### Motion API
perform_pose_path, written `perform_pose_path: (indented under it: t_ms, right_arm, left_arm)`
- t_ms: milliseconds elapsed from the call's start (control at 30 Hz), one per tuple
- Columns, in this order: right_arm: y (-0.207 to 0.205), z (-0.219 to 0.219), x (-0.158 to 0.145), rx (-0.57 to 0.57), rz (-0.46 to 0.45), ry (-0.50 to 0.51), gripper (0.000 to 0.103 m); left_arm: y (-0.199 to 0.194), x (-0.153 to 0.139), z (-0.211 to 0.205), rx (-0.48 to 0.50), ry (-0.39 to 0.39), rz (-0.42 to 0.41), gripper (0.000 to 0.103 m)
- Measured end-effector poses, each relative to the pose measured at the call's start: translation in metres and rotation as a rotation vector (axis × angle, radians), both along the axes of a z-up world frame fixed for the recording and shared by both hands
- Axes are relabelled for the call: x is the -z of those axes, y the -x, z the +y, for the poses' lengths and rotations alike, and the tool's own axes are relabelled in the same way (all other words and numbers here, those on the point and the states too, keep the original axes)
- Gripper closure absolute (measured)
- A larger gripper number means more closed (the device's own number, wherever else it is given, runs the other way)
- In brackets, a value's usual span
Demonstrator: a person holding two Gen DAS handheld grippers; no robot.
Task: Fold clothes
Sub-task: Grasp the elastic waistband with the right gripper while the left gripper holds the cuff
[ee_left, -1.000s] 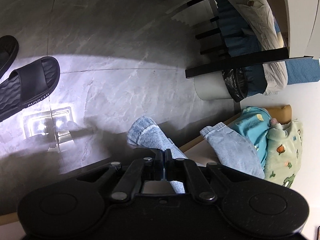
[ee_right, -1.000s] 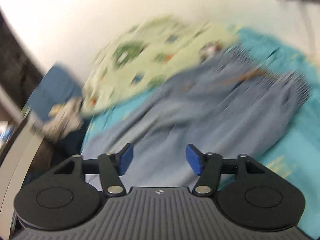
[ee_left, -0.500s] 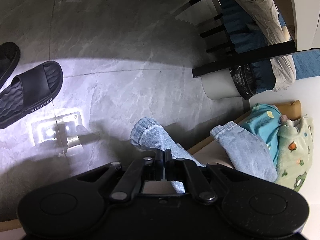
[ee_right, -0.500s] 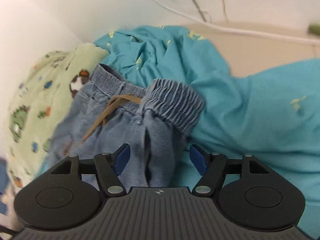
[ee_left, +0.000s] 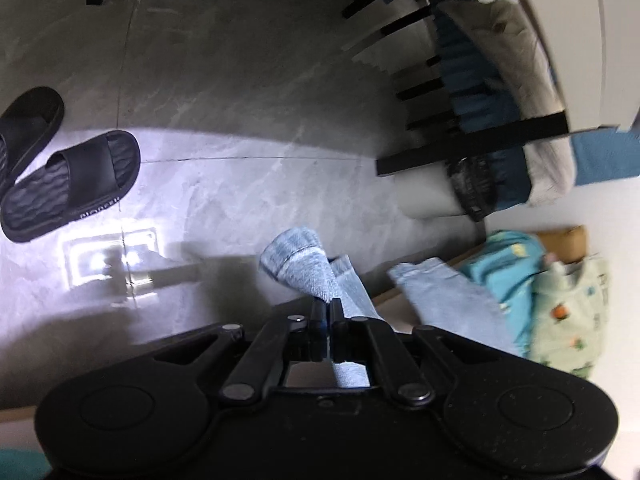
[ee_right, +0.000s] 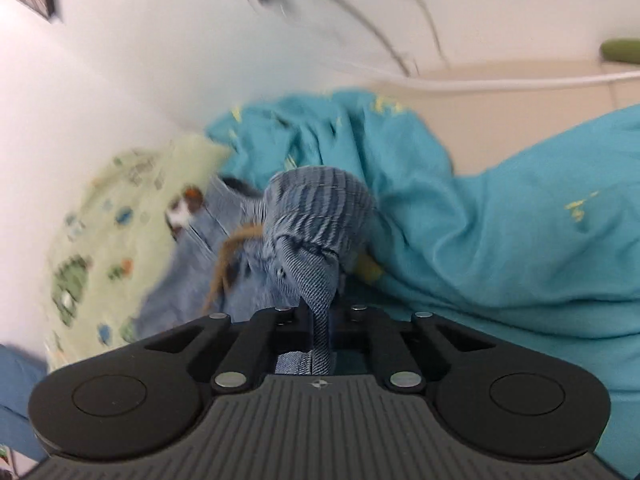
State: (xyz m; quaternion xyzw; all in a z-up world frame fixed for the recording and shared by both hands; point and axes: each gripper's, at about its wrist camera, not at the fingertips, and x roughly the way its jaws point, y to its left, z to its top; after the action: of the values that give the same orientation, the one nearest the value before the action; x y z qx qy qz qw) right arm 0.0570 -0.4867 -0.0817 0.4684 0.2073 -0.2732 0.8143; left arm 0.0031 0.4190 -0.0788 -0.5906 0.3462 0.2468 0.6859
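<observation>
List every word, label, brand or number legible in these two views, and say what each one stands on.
"PIONEER", as best it reads: pale raised letters along the sole edge of the black slipper on the floor, left wrist view; blurred, so the spelling is uncertain.
Small compass-like mark, no letters: right gripper body.
Prints on the green garment and teal garment: pictures only, blurred.

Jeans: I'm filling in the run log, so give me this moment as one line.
stage: both ends gripped | left gripper: shut on jeans leg cuff | right gripper: just closed on jeans waistband | underneath: teal garment
</observation>
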Motion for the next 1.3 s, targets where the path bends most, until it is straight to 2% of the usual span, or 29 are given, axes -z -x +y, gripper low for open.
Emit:
perform_pose_path:
  t_ms: [100, 167, 300, 400, 533, 633, 733, 900, 1033, 1200, 1300]
  right_arm:
    - [0.001, 0.003, -0.01, -0.006, 0.022, 0.045, 0.099]
    - [0.0, 0.002, -0.014, -0.005, 0.024, 0.033, 0.099]
    - [-0.019, 0.009, -0.04, -0.032, -0.001, 0.074, 0.098]
    - [-0.049, 0.009, -0.064, -0.048, -0.01, 0.087, 0.098]
    - [-0.11, 0.007, -0.09, -0.075, 0.009, 0.089, 0.098]
    - [-0.16, 0.016, -0.107, -0.114, 0.024, 0.153, 0.099]
    - [-0.208, 0.025, -0.111, -0.14, 0.039, 0.226, 0.099]
    - [-0.289, 0.029, -0.088, -0.171, 0.074, 0.296, 0.099]
    - [-0.343, 0.032, -0.045, -0.222, 0.117, 0.354, 0.098]
    - [-0.383, 0.033, 0.015, -0.269, 0.151, 0.386, 0.097]
    - [-0.392, 0.034, 0.03, -0.293, 0.145, 0.421, 0.094]
  left_arm:
    - [0.006, -0.006, 0.002, -0.017, 0.028, -0.03, 0.103]
    - [0.004, -0.011, 0.004, -0.021, 0.04, -0.052, 0.103]
    - [-0.024, -0.031, 0.01, -0.005, 0.038, -0.082, 0.103]
    - [-0.063, -0.047, 0.014, 0.017, 0.03, -0.094, 0.103]
    - [-0.125, -0.061, 0.018, 0.029, 0.028, -0.109, 0.103]
    - [-0.174, -0.063, 0.015, 0.034, 0.005, -0.104, 0.103]
    - [-0.219, -0.057, 0.014, 0.028, 0.004, -0.101, 0.103]
    - [-0.294, -0.04, 0.014, 0.056, -0.055, -0.081, 0.103]
    - [-0.342, -0.011, 0.01, 0.087, -0.124, -0.021, 0.103]
    - [-0.373, 0.034, 0.01, 0.12, -0.179, 0.029, 0.102]
    - [-0.378, 0.048, 0.013, 0.141, -0.22, 0.021, 0.103]
